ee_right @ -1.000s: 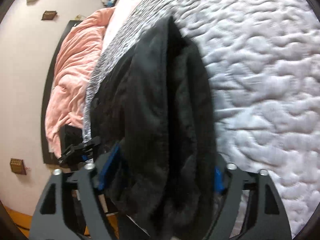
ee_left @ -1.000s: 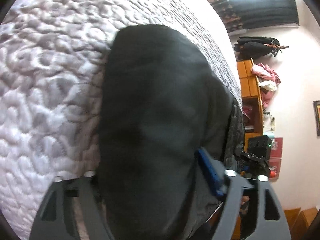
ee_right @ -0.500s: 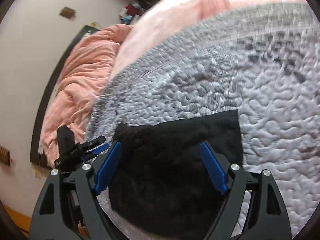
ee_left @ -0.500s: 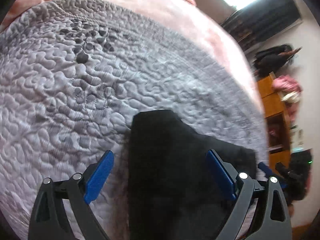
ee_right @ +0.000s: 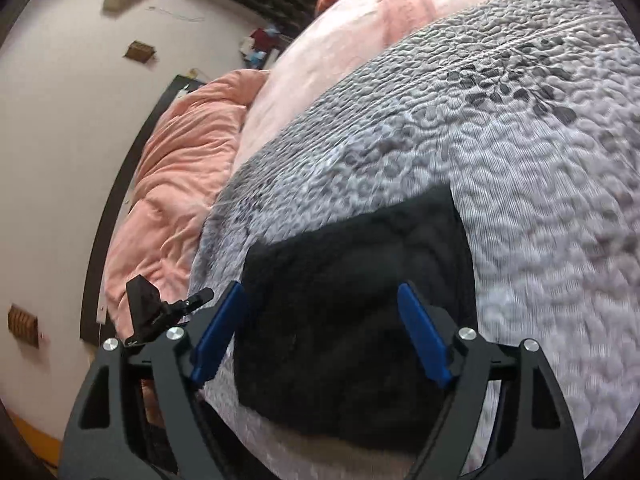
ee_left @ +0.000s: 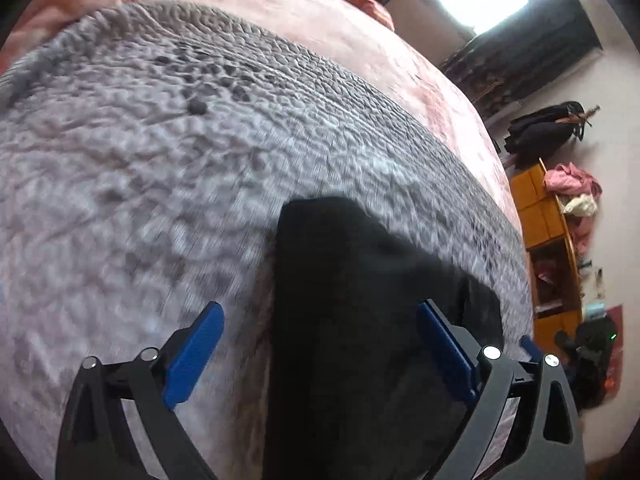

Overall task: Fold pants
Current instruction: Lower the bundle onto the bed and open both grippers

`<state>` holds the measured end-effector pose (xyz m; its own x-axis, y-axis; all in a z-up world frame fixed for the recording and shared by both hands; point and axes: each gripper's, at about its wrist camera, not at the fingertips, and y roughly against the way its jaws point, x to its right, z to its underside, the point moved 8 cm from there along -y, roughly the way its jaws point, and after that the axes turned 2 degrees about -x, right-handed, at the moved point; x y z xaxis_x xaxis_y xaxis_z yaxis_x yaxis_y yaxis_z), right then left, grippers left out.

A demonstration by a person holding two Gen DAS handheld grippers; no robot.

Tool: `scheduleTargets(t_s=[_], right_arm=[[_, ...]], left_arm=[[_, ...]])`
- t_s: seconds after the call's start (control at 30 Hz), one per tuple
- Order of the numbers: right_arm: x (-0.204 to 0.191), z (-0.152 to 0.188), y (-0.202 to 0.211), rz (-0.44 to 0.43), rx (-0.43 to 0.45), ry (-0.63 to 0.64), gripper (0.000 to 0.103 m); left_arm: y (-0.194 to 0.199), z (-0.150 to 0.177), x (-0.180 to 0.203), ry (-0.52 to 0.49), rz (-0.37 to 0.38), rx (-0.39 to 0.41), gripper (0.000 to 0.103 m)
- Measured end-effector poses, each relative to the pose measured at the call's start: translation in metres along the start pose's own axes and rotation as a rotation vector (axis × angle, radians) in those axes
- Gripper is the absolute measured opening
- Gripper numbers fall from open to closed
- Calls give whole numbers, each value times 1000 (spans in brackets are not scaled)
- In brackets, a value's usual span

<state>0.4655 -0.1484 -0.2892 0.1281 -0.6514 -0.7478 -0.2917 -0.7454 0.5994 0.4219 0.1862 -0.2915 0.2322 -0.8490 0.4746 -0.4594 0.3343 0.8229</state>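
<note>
The black pants (ee_left: 360,320) lie folded in a compact rectangle on the grey quilted bedspread (ee_left: 160,160). They also show in the right wrist view (ee_right: 352,308). My left gripper (ee_left: 320,344) is open and empty, held just above the near part of the pants. My right gripper (ee_right: 320,332) is open and empty too, above the near edge of the fold. The other gripper's tip (ee_right: 148,312) shows at the left of the right wrist view.
A pink duvet (ee_right: 180,168) lies bunched along the bed's far side by the wall. An orange shelf unit (ee_left: 548,224) with clothes stands at the right of the room. A dark bag (ee_left: 548,128) hangs on the wall near it.
Both grippers let go of the pants and opened. They pulled back and up, so the folded pants now lie flat on the bedspread in front of them.
</note>
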Motion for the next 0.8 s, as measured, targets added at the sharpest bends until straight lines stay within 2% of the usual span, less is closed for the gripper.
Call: scheduleTargets(t_s=[0.13, 0.2, 0.27, 0.37, 0.5, 0.57, 0.73, 0.8], right_arm=[[17, 36, 2, 13, -22, -42, 80], [32, 44, -6, 29, -42, -80, 77], [46, 47, -17, 70, -59, -90, 72], [44, 47, -14, 75, -58, -95, 73], [20, 54, 11, 37, -11, -53, 79], [12, 63, 13, 14, -20, -45, 81], [35, 80, -24, 93, -109, -70, 81], [43, 86, -30, 103, -112, -95, 79]], left_arm=[[-2, 50, -10, -31, -84, -24, 97], [-14, 65, -17, -10, -94, -57, 97], [-24, 71, -21, -5, -97, -77, 98], [-21, 72, -20, 7, -78, -77, 96], [13, 78, -8, -46, -53, 8, 97], [23, 83, -5, -68, -65, 33, 97], [-7, 99, -17, -61, -99, -56, 98], [-11, 101, -20, -44, -92, -56, 98]])
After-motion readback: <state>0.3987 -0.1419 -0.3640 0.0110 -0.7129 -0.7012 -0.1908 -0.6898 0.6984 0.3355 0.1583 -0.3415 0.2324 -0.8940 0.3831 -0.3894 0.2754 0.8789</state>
